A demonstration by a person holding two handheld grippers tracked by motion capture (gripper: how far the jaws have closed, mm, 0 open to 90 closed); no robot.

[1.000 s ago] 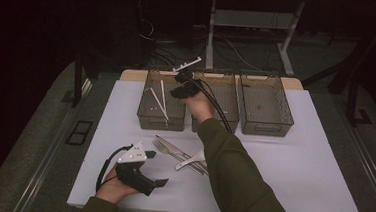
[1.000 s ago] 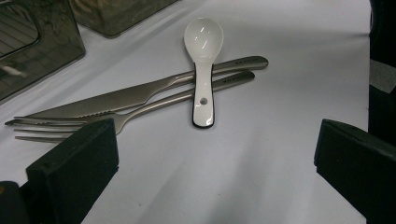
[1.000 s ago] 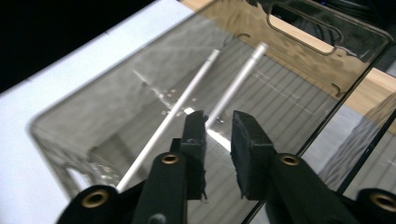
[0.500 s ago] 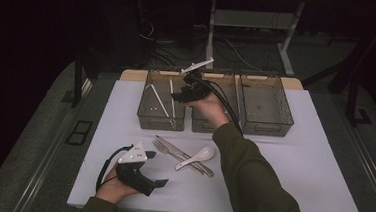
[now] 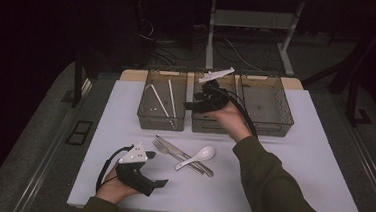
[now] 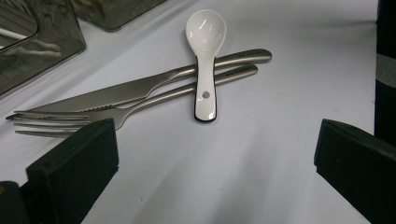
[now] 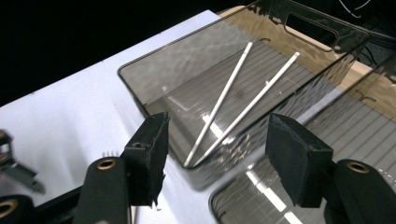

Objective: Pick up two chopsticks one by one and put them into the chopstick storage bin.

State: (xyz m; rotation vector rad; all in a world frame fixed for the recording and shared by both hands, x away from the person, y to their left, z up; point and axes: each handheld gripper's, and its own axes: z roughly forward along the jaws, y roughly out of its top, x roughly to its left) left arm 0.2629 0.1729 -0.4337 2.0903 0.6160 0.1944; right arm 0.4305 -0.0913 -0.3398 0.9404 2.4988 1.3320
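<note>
High view: right gripper [image 5: 188, 106] jaws just opened, empty, above left bin [image 5: 161, 120]; left gripper [image 5: 163, 184] open, idle. Risk: ceramic spoon [image 5: 196, 158] slides off knife [image 5: 185, 155] when grabbed.

Dark room, grey floor [image 5: 33, 140], white table [image 5: 317, 160]

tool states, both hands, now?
Left tool: open, empty, resting on the table short of the spoon.
Right tool: open, empty, jaws just been opening, above the bin with two chopsticks.
</note>
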